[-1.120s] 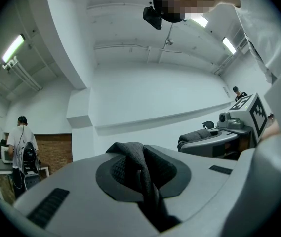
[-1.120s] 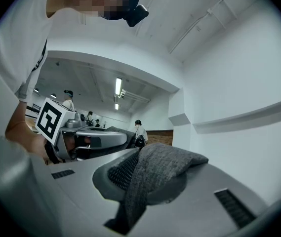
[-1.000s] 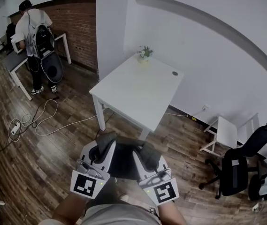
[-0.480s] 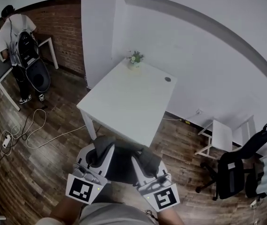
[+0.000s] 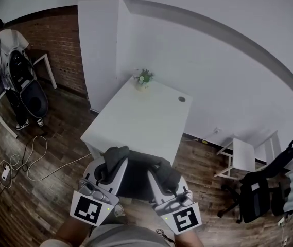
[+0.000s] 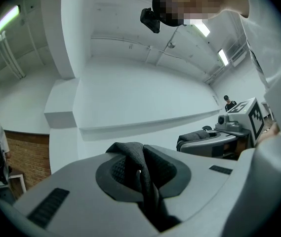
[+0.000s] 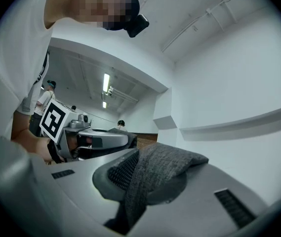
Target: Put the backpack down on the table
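Note:
In the head view a dark grey backpack (image 5: 136,178) hangs between my two grippers, just short of the near edge of the white table (image 5: 136,118). My left gripper (image 5: 112,157) is shut on a fold of the backpack's dark strap (image 6: 141,171). My right gripper (image 5: 165,170) is shut on a thicker grey fold of strap (image 7: 156,174). Both grippers point slightly upward toward the white wall. The backpack's lower part is hidden behind the grippers and my body.
On the table's far side stand a small potted plant (image 5: 142,78) and a round dark disc (image 5: 182,99). A person wearing a backpack (image 5: 11,71) stands far left by another desk. Cables (image 5: 29,159) lie on the wooden floor. A white chair (image 5: 243,156) and a black office chair (image 5: 267,188) stand at the right.
Both grippers have carried the backpack forward toward the table and a little higher. The table's near edge now lies right in front of them.

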The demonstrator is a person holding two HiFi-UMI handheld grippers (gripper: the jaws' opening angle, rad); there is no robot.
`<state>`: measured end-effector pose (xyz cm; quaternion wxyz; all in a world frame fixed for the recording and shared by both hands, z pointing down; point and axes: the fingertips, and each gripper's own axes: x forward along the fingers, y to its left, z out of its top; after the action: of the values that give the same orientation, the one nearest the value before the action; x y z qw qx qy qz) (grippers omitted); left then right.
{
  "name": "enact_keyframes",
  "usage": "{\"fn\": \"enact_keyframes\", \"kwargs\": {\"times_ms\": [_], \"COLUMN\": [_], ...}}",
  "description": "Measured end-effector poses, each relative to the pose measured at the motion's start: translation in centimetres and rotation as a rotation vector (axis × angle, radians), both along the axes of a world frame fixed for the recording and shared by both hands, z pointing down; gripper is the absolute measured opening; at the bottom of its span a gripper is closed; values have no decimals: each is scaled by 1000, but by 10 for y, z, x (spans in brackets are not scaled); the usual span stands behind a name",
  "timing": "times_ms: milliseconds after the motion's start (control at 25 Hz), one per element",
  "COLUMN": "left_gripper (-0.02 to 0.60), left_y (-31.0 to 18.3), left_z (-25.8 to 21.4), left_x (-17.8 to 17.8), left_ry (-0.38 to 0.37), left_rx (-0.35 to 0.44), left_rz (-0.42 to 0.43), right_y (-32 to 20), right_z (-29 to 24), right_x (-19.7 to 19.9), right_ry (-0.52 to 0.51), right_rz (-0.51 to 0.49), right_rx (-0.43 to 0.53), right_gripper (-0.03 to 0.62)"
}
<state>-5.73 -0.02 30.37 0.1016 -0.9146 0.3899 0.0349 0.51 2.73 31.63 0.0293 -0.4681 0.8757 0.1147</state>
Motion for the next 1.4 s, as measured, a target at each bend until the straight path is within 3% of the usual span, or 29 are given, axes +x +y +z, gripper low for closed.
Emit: {"fn": "enact_keyframes", "kwargs": {"times_ms": [320,680,960,1400], "left_gripper": [48,48,48,48], "left_y": [-57,-90,-104,-125], "left_z": [-25,-39,-53,-63], "left_x": [-13,-11,-8,-5], "left_ry": [10,23,17,31], "left_rx": [31,42,77,95], "left_rz": [22,-29,-88,-80], "right_y": [-53,-87,-104,-119], "right_z": [-23,-41,-55,-70], "right_x": [-15,-12,-7,-5], "right_ry": [-9,-17,-12,-22], "right_rz": [17,-46,-104,-119], "right_rx": [22,39,68,77], "right_gripper": [57,57,57,57]}}
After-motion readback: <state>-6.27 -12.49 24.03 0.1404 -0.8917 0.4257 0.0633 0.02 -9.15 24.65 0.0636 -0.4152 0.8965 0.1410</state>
